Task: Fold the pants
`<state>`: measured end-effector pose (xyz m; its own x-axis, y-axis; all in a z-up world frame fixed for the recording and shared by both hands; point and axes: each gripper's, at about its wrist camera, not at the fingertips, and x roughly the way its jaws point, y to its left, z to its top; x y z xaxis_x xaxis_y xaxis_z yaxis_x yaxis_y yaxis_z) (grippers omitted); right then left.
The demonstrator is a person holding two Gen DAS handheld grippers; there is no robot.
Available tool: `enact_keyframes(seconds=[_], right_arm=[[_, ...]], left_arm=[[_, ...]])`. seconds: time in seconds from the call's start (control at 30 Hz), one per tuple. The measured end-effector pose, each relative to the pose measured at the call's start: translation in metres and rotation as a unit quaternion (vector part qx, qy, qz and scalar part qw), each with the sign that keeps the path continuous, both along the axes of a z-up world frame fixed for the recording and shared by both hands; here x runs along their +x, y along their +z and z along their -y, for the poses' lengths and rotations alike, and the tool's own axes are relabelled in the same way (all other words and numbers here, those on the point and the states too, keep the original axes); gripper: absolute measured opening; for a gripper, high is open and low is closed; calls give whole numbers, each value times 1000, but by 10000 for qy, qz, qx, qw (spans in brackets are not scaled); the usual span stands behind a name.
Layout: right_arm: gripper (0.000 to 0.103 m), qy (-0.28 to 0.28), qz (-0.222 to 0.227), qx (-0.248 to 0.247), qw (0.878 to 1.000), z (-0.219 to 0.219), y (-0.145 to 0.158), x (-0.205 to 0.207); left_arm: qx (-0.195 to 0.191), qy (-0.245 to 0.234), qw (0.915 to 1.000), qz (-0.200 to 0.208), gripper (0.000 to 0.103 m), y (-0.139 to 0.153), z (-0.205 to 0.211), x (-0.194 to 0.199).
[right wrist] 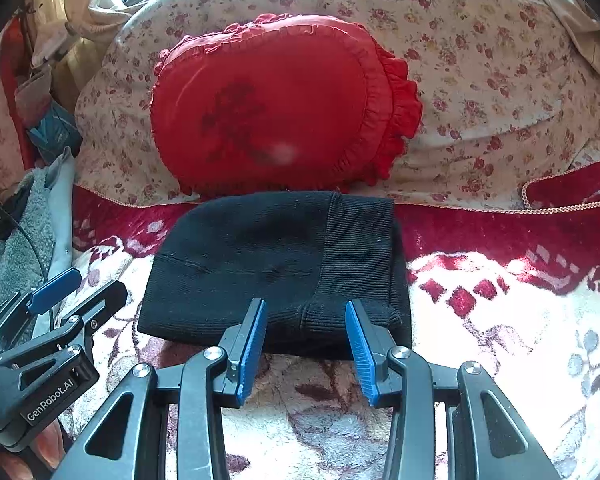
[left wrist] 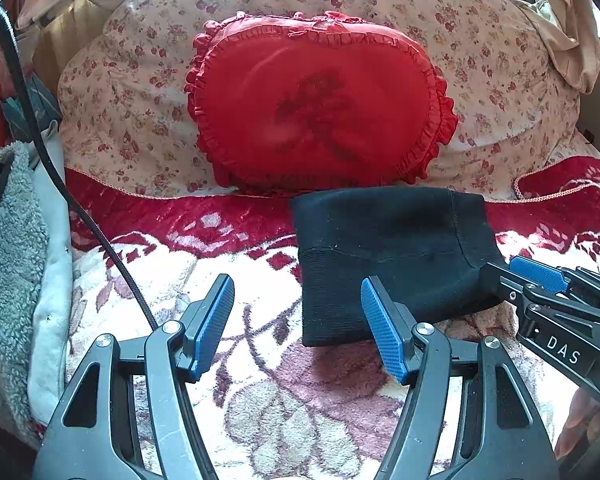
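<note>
Pants (right wrist: 276, 264) folded; underside layers hidden.

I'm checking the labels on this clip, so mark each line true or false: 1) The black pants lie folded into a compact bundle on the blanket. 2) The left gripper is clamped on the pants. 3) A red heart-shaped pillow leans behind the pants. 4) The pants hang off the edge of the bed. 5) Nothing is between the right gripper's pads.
1) True: the black pants lie as a folded bundle on the floral blanket.
2) False: the left gripper is open over the blanket beside the pants' near corner.
3) True: the red heart-shaped pillow leans on the floral bedding behind them.
4) False: they rest flat on the blanket.
5) True: the right gripper is open at the near edge.
</note>
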<state>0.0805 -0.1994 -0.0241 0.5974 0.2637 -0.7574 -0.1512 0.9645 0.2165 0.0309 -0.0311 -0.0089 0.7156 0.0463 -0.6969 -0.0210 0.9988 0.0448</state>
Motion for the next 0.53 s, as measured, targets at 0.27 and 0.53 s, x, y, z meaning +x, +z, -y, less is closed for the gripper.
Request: enact_keyframes(seconds=[0.27,0.53], right_arm=[[40,17,-49,-30,10000,-3,-2,0],[41,8,-46,17,10000,2,-1,-1]], left_arm=[[-43,35,10000,-13,66,-1,0,-1],[-4,16,9999,137,66,1,-2,-6]])
